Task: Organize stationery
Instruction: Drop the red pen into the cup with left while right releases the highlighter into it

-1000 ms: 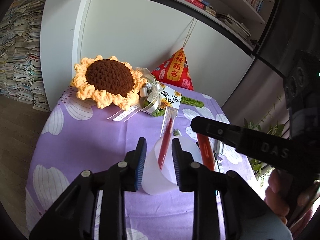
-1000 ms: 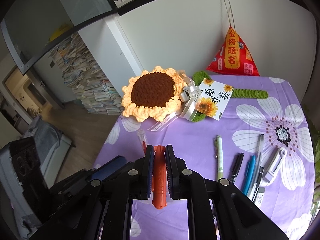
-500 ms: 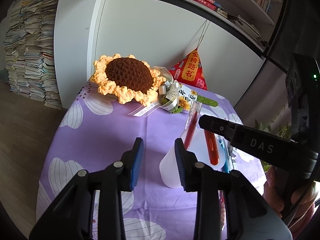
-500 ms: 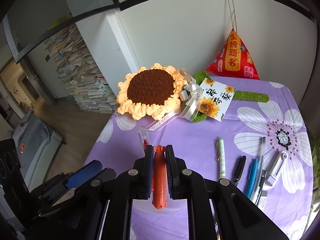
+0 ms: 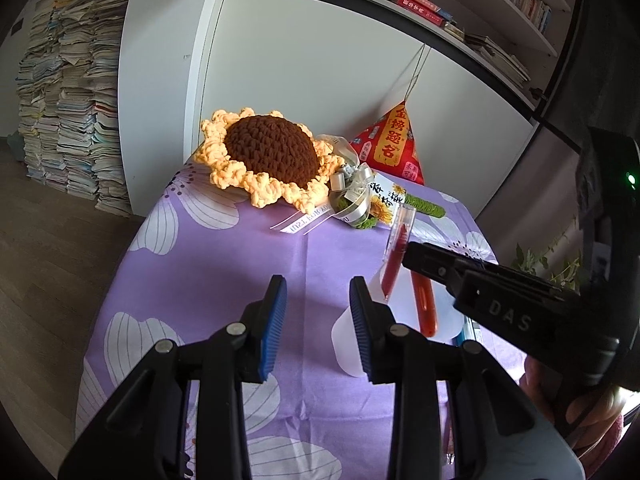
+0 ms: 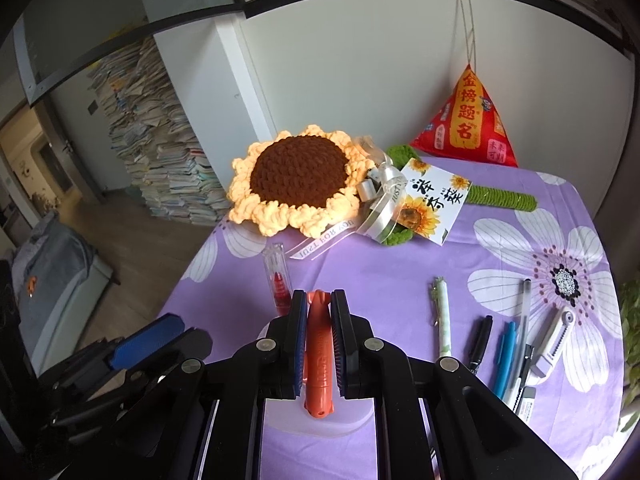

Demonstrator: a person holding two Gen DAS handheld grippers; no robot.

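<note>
Purple flowered cloth is covering the counter (image 6: 500,208), with a crocheted sunflower (image 6: 298,182) and a red pouch (image 6: 468,120) sitting at its far edge against a white wall.

Right tongs (image 6: 319,308) are clamping an orange marker (image 6: 319,356) between their pads, its long axis running along the fingers and pointing steeply down. They are hanging right over a white cup (image 5: 400,328), so the marker's lower end is sitting at or just inside the rim in the left wrist view. A red pen (image 5: 394,256) is already leaning in that cup, its clear cap sticking up on the far side of the marker.

Left tongs (image 5: 318,312) are standing partly open and holding nothing, having just been opening; the cup is lying just beside their right finger, not between the pads.

More pens (image 6: 504,348) are waiting in a row on the cloth to the right of the cup, nearer the right hand.

Judging from this, the coming move is turning on the marker being above the cup mouth: a release should drop it in beside the pen, though with the left tongs off it the cup is standing unsteadied.
</note>
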